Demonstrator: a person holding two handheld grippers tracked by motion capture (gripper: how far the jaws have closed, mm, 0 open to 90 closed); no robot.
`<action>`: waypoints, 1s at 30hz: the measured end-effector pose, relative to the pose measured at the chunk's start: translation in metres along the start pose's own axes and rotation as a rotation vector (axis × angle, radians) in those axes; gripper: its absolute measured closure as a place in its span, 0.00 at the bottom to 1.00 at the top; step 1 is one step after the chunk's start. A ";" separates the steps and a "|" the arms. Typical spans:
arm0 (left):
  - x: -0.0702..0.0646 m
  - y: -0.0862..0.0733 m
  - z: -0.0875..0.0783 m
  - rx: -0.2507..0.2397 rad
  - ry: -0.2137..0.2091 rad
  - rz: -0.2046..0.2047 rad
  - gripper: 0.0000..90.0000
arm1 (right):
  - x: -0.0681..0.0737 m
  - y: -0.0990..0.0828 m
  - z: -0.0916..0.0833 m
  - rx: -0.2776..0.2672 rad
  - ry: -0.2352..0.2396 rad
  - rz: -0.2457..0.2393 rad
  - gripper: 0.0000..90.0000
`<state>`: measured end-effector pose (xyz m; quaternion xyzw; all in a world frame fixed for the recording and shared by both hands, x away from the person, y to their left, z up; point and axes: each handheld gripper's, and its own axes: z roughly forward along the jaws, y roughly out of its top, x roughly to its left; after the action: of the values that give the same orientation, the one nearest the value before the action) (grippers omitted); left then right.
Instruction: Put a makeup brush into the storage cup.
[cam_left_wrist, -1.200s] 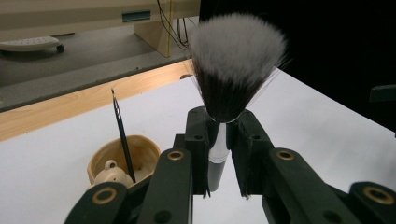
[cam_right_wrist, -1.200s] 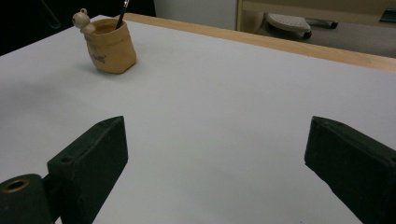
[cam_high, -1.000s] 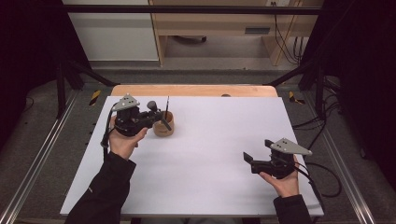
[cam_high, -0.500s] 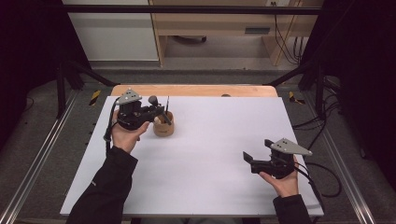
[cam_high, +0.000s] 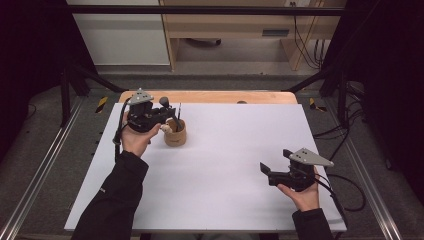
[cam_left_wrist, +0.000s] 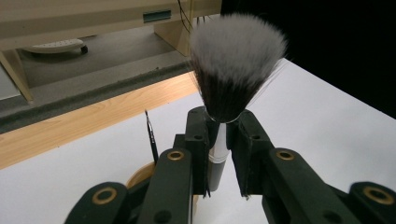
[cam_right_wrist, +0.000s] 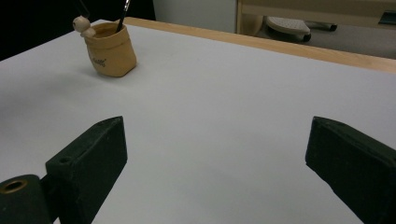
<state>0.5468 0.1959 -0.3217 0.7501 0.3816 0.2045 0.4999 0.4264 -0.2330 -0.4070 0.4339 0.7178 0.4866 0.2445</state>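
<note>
High view has the left gripper (cam_high: 167, 117) at the table's far left, right over a tan cup (cam_high: 175, 133). Left gripper view is the good one: jaws pinching a makeup brush (cam_left_wrist: 229, 79) by its handle, bristles pointing up. Right gripper view: right gripper (cam_right_wrist: 217, 163) spread wide, holding nothing, and the cup's print is unreadable.
</note>
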 end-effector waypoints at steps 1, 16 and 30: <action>0.001 0.001 0.000 0.001 0.005 0.000 0.86 | 0.000 0.000 0.000 0.000 -0.001 -0.001 0.07; 0.014 -0.001 0.016 0.027 0.046 -0.002 0.86 | 0.000 0.000 0.001 0.001 0.003 -0.002 0.07; 0.022 -0.010 0.029 0.068 0.068 -0.011 0.86 | 0.000 0.000 0.000 0.003 0.008 -0.003 0.07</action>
<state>0.5772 0.1978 -0.3447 0.7572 0.4092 0.2138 0.4621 0.4266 -0.2325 -0.4071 0.4311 0.7202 0.4868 0.2418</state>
